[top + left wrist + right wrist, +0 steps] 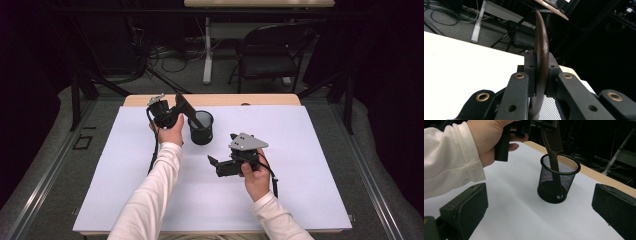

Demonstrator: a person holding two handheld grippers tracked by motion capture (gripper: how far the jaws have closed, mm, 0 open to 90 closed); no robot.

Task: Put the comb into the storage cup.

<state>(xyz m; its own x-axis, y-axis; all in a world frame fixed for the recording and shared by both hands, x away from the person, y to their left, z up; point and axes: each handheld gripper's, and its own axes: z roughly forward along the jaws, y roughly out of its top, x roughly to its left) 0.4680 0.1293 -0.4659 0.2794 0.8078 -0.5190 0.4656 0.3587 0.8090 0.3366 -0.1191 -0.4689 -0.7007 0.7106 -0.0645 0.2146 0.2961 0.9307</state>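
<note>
**Comb set into mesh cup**

The black mesh cup [558, 180] stands upright on the white table sheet [300, 150], near its far edge. A dark brown comb [554, 147] leans in it, handle end at the bottom. The left gripper [175, 107] is clamped on the comb's upper part. The right gripper [216, 164] hovers nearby, jaws wide apart and empty. A folding chair [270, 50] stands beyond the table.

- Wearing long cream-white sleeves [150, 195], ribbed at the cuffs.
- Gripping black two-jaw tools: left gripper [176, 107], right gripper [214, 162].
- Showing brass-ringed screw holes along matte black jaw arms.
- Carrying grey three-cornered plates on top, trailing black cables.
</note>
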